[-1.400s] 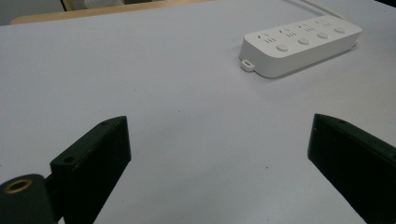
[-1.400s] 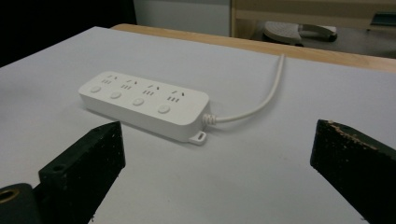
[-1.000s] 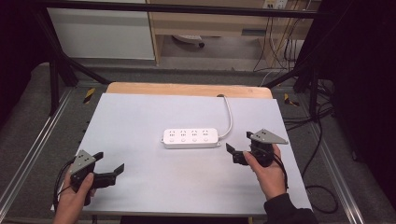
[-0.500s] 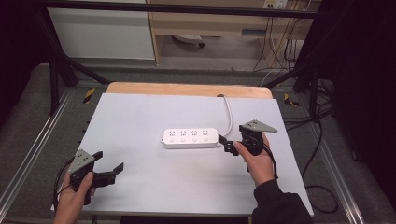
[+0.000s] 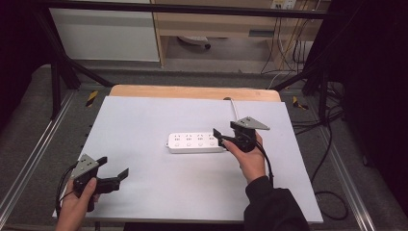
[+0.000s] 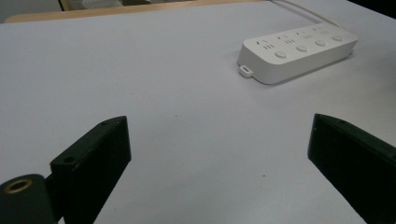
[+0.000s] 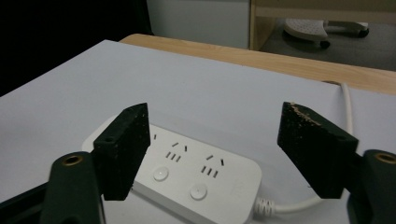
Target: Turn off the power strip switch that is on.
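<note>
The right hand-held gripper (image 5: 220,138), jaws spread and just closing, straddled the power strip's (image 5: 195,142) cord end mid-table; a hasty pinch might skid it away.

White table top (image 5: 159,120), wooden edge behind (image 5: 192,92), white cabinet (image 5: 106,33), grey floor, cables (image 5: 288,48)

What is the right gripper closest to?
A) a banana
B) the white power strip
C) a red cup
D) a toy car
B: the right gripper sits at the cable end of the white power strip, and its open fingers frame the strip's sockets in the right gripper view.
</note>
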A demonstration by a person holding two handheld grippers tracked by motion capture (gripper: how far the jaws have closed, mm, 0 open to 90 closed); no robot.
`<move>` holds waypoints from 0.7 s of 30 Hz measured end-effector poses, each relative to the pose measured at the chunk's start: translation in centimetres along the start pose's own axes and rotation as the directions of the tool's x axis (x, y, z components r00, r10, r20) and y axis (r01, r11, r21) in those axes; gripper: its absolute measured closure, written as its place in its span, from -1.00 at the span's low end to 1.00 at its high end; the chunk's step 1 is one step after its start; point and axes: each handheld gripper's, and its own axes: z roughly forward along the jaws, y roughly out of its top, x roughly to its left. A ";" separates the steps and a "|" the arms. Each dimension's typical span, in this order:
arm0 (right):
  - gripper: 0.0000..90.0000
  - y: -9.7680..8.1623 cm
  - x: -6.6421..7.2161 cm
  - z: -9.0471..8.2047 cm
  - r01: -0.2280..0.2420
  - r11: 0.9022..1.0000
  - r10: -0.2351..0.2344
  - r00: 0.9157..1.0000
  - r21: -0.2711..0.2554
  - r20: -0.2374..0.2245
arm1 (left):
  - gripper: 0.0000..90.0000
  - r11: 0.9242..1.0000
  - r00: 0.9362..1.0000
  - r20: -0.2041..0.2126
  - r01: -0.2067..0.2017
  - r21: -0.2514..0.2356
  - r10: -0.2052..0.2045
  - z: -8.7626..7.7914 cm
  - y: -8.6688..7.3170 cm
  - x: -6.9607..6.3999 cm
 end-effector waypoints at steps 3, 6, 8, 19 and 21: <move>-0.16 0.3 0.5 0.8 0.012 1.000 -0.012 1.000 -0.009 -0.013 | -0.87 1.000 1.000 -0.003 -0.001 0.003 0.001 0.0 0.0 -0.1; 0.08 0.3 0.9 1.7 0.030 1.000 -0.030 0.999 -0.005 -0.022 | -0.87 1.000 1.000 -0.008 -0.002 0.004 0.002 0.0 -0.1 0.1; 0.20 0.3 1.2 2.2 0.040 0.999 -0.040 0.999 -0.004 -0.017 | -0.87 1.000 1.000 -0.010 0.001 0.005 -0.001 0.0 -0.1 0.1; 0.79 0.0 1.6 4.0 0.036 0.999 -0.038 0.998 -0.028 -0.057 | -0.87 1.000 1.000 -0.005 -0.024 0.009 0.024 0.0 -0.1 0.0; 0.83 -0.2 1.9 4.4 0.042 0.998 -0.043 0.998 -0.038 -0.047 | -0.87 1.000 1.000 -0.003 -0.024 0.010 0.024 0.0 -0.1 0.0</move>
